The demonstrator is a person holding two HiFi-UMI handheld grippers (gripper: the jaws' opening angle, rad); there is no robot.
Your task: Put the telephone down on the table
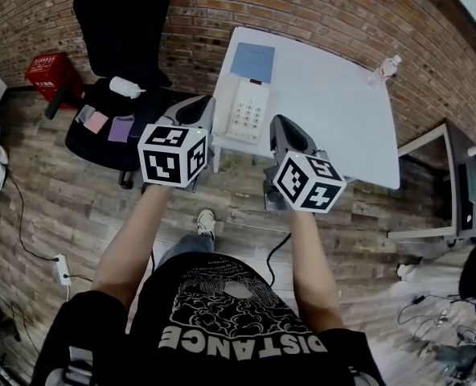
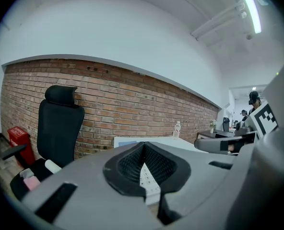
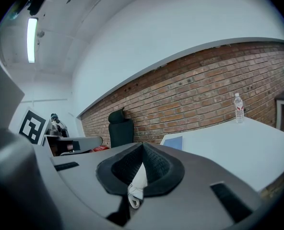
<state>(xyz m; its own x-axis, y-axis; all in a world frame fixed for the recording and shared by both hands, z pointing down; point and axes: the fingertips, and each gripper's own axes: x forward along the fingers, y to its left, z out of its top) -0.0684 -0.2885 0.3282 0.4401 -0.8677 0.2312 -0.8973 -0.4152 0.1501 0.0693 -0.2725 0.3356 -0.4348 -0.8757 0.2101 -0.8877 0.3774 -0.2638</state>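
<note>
A white desk telephone (image 1: 248, 107) with a keypad lies at the near left edge of the white table (image 1: 334, 111). My left gripper (image 1: 196, 107) is held just left of it and my right gripper (image 1: 284, 125) just to its right, both in front of the table edge. Both are shut with nothing between the pads. In the left gripper view the shut gripper (image 2: 144, 146) frames the telephone's keypad (image 2: 147, 178) beyond it. In the right gripper view a white part of the telephone (image 3: 137, 183) shows beyond the shut gripper (image 3: 143, 146).
A blue notebook (image 1: 252, 59) lies behind the telephone and a water bottle (image 1: 385, 69) stands at the table's far right. A black office chair (image 1: 117, 63) with small items on its seat stands left of the table. A red crate (image 1: 49, 69) sits at far left, a second desk (image 1: 455, 183) at right.
</note>
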